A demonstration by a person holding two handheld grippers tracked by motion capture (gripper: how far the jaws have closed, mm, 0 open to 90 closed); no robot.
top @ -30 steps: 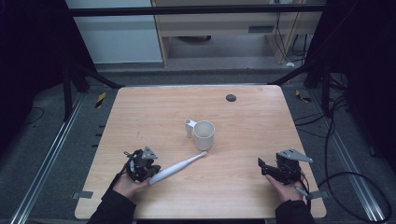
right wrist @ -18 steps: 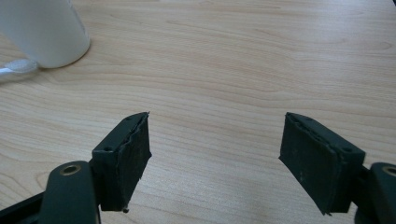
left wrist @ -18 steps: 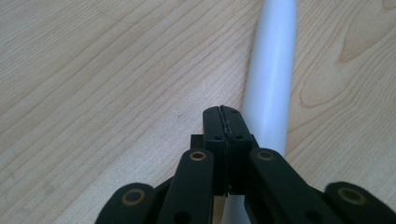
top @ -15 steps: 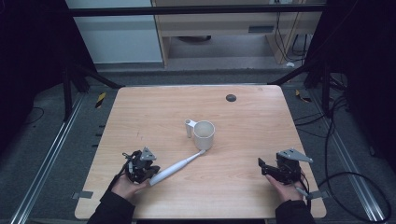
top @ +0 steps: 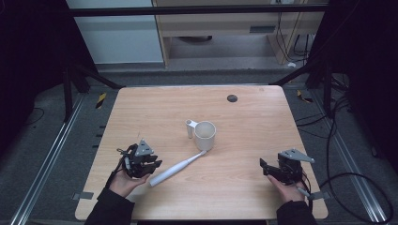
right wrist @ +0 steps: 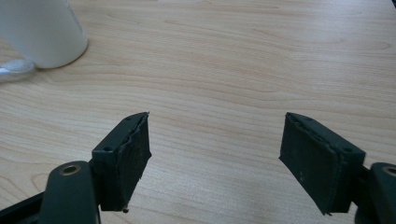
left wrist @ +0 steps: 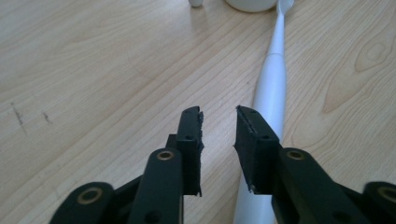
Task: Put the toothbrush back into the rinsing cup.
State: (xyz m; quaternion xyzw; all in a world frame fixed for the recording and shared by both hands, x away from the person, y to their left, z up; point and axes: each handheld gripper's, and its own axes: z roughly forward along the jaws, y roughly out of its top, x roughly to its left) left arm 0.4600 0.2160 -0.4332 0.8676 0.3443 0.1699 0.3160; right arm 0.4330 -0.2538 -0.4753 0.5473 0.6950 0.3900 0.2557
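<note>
A white electric toothbrush (top: 177,167) lies flat on the wooden table (top: 244,122), its head against a white cup (top: 205,135) whose handle points left. My left gripper (top: 154,165) hovers just over the brush's handle end. Its jaws have just been opening and stand a little apart with nothing between them. In the left gripper view the toothbrush (left wrist: 273,79) runs under the right-hand jaw of my left gripper (left wrist: 218,121) toward the cup (left wrist: 252,3). My right gripper (top: 264,167) rests open near the table's front right. In its own view my right gripper (right wrist: 215,135) frames bare wood, with the cup (right wrist: 42,28) far left.
A small dark round spot (top: 232,98) marks the table's far side. Black frame bars and cables surround the table, and a metal rail (top: 42,168) runs along the floor on the left.
My left gripper has lifted slightly off the toothbrush's handle end and its jaws have parted. The toothbrush lies where it was. The right gripper has not moved.
</note>
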